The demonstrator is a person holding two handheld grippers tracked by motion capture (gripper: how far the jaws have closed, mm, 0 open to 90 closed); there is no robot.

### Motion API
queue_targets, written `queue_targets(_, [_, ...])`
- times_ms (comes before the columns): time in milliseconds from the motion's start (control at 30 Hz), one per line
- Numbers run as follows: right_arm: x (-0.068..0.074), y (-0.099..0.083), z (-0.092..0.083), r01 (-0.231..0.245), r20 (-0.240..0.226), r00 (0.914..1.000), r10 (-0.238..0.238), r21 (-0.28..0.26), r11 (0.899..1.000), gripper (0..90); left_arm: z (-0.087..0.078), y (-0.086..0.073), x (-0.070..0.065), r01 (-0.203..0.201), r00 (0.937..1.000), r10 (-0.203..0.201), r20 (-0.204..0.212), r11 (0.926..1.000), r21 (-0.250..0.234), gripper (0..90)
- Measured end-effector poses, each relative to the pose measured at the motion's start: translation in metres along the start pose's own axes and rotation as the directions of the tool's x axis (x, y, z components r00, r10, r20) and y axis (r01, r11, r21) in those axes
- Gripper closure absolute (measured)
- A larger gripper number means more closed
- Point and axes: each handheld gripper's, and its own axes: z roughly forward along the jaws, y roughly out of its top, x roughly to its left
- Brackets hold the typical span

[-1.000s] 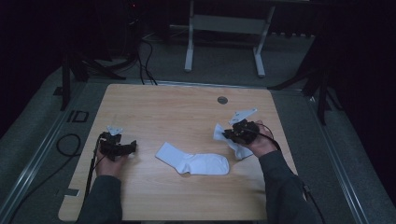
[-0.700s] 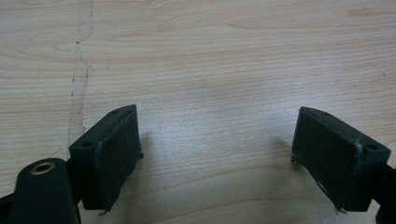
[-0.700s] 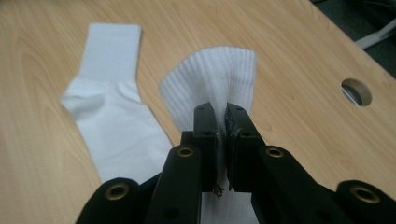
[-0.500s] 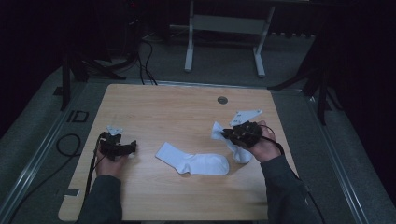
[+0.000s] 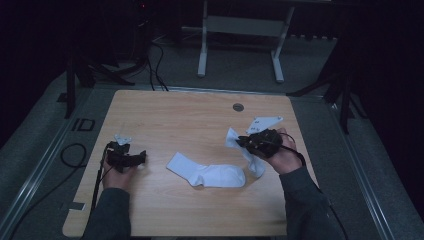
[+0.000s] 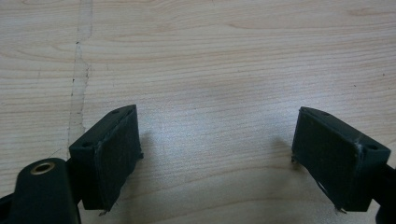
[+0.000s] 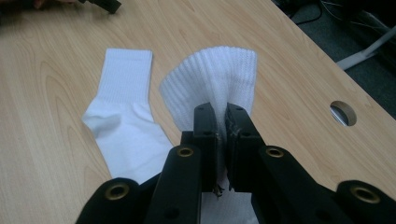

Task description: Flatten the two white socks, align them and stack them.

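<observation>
White sock lies flat at lower centre of the wooden table. Right gripper is clamped on a second sock, centre right. Left gripper, lower left, sits with jaws wide apart over bare wood.

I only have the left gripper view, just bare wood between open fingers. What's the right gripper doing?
Observer: The right gripper is shut on a white sock's ribbed cuff.
Operator: Is that sock off the table?
Observer: Partly. In the high view its cuff end is raised while the rest trails down beside the right hand.
Operator: Any other sock?
Observer: Yes, a second sock lies flat at mid-table, between the two grippers.
Operator: Where's my left gripper relative to it?
Observer: The left gripper sits apart from it at the table's left side, its fingers pointing toward that sock.
</observation>
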Motion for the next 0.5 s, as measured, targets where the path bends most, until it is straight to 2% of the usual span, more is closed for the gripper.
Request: queue_targets(500, [0.0042,0.0046,-0.0052,0.008,0.006,0.9999,-0.008,-0.011,1.000,83.9,0.0000,0.0000,0.0000,0.000,1.0000,0.000,0.000,1.0000,0.000,15.4])
